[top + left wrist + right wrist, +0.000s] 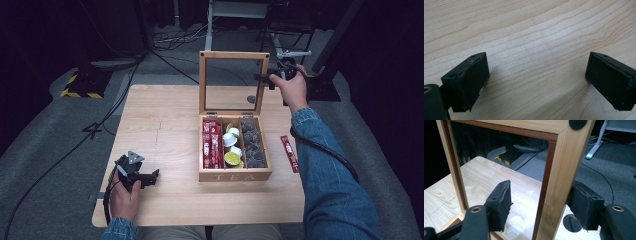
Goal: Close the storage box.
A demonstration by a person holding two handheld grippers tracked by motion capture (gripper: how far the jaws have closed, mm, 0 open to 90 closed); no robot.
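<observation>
I've got the right claw (263, 78) up at the lid (233, 56) of the tea box (235, 175), at the lid's right-hand upright. In the right gripper view the wooden frame of the lid (560, 170) runs between the two pads: the far pad sits against the outer face of the frame, while the near pad (499, 205) stands off it, with a clear gap and the glass pane in front of it. So the jaws are fairly wide and straddle the frame without clamping it. The lid stands upright, hinged at the box's back wall.

The box itself sits right of the bench's (160, 125) middle, close to the near edge. Three compartments: red sachets (212, 145) on the left, small round pots (232, 147) in the middle, dark packets (253, 143) on the right. One loose red sachet (289, 153) lies on the bench just right of the box, towards the right edge.

My left claw (152, 175) rests low over the near left corner of the bench. The left gripper view shows its jaws spread wide over bare wood (536, 45), nothing between them.
</observation>
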